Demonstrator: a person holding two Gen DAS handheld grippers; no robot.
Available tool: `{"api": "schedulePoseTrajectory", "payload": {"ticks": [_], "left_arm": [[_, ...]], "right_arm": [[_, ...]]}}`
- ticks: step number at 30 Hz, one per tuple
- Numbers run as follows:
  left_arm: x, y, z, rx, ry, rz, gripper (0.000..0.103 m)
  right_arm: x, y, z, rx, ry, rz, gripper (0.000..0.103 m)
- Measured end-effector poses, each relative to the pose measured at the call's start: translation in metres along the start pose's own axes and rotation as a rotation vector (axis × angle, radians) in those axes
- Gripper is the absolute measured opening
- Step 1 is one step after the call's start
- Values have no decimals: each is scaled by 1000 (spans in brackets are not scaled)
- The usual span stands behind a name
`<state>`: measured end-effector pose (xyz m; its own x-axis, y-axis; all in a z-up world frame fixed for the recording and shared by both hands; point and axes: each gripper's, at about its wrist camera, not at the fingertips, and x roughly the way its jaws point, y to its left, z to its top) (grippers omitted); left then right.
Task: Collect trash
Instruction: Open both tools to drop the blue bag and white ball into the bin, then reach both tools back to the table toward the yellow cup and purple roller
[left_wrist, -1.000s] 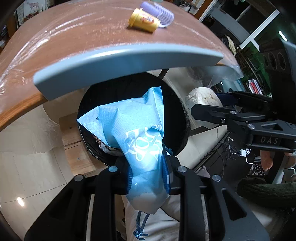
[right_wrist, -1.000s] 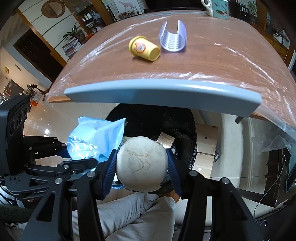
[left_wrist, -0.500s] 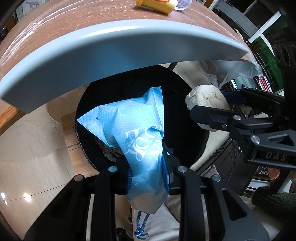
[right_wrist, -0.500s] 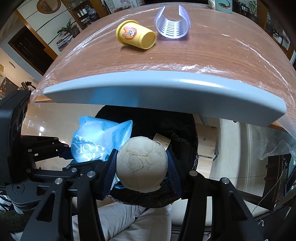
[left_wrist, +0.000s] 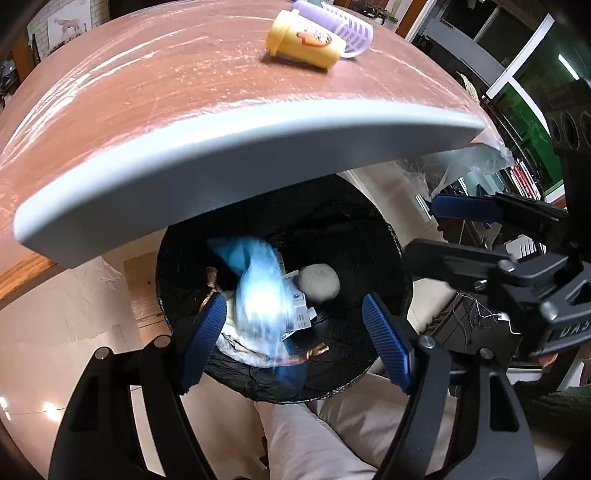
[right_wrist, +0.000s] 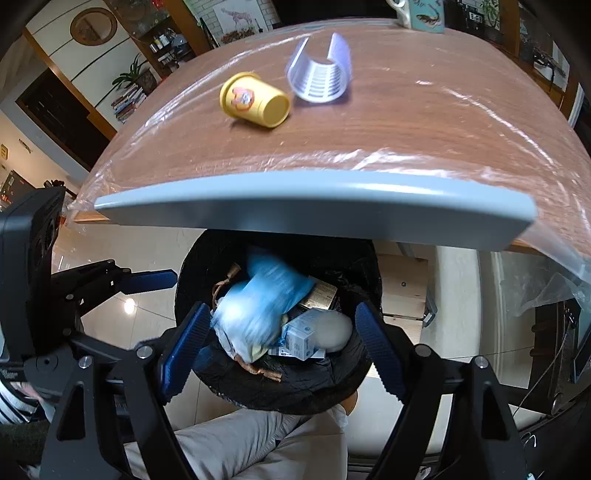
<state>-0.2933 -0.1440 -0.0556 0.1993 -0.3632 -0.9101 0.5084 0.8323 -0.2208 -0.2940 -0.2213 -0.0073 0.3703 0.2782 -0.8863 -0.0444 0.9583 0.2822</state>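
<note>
A black-lined trash bin (left_wrist: 384, 229) (right_wrist: 347, 384) stands on the floor below the table edge. A blurred blue bag (left_wrist: 258, 295) (right_wrist: 255, 306) and a pale round ball (left_wrist: 319, 282) (right_wrist: 334, 330) lie in it among other trash. My left gripper (left_wrist: 295, 332) is open and empty above the bin. My right gripper (right_wrist: 280, 350) is open and empty above the bin too. A yellow cup (left_wrist: 303, 40) (right_wrist: 255, 99) lies on its side on the table, next to a lilac plastic holder (left_wrist: 347, 22) (right_wrist: 319, 75).
The brown table (left_wrist: 147, 92) (right_wrist: 424, 122) is covered in clear plastic film, with a grey front edge overhanging the bin. A mug (right_wrist: 421, 13) stands at its far side. My legs in light trousers (left_wrist: 314, 435) are below the grippers. Tiled floor surrounds the bin.
Both grippers have opened. The blue bag left the left gripper and the pale ball left the right one; both dropped into the bin.
</note>
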Motion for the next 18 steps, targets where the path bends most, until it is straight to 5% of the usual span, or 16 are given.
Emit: {"api": "schedulePoseTrajectory", "payload": {"ticks": [6, 10, 12, 18], "left_arm": [[-25, 6, -5, -16, -29, -29, 77], [-67, -5, -4, 32, -127, -53, 77], [-81, -12, 2, 51, -170, -53, 86], [-118, -17, 27, 83, -319, 11, 95]], "right_arm": [[-26, -9, -1, 45, -13, 33, 80], [-65, -9, 5, 39, -84, 42, 83], [-84, -9, 13, 26, -139, 30, 86], [-112, -11, 49, 15, -263, -24, 93]]}}
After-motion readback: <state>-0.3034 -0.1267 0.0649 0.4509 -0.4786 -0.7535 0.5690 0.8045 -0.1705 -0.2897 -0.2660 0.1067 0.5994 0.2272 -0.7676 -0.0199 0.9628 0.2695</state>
